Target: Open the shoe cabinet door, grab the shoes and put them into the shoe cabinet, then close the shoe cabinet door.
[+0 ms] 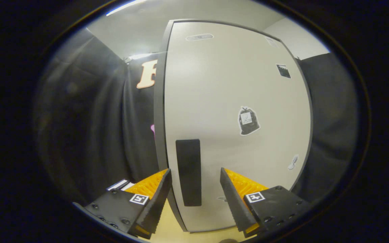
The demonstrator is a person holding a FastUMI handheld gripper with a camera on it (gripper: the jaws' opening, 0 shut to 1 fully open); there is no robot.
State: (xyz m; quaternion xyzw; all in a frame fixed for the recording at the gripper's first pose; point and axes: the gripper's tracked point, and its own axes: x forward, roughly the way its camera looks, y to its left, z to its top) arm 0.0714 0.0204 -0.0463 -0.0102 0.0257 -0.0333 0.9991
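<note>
Gripper view: shoe cabinet door [235,111] fills centre of frame, shut, pale panel w/ dark frame edge running down its left side. Dark vertical handle [188,172] sits lower centre-left on the panel, close to that left edge. Gripper [195,189] is spread wide, holding nothing; the handle shows in the gap betw. the two fingers, fingers short of contact as far as can be judged. Shoes: not located from here. Step in hand, by judgement: door opening, approx. the start of the task. To do it well: advance straight so the handle stays centred in the gap, close both fingers on its mid-length, not the bottom tip, then pull along the door's swing arc rather than straight back; hinge side is prob. the right edge, since the handle sits left, but hinges are not visible. Edges: left finger lies near the door's dark frame edge at lower left, so keep it off that. Stickers [248,120] at centre-right of panel are flat, no obstruction. Room: black cloth wall [89,111] hangs at left of frame, beside the cabinet; pale floor [167,226] shows at bottom betw. the fingers. Swing clearance cannot be confirmed.
</note>
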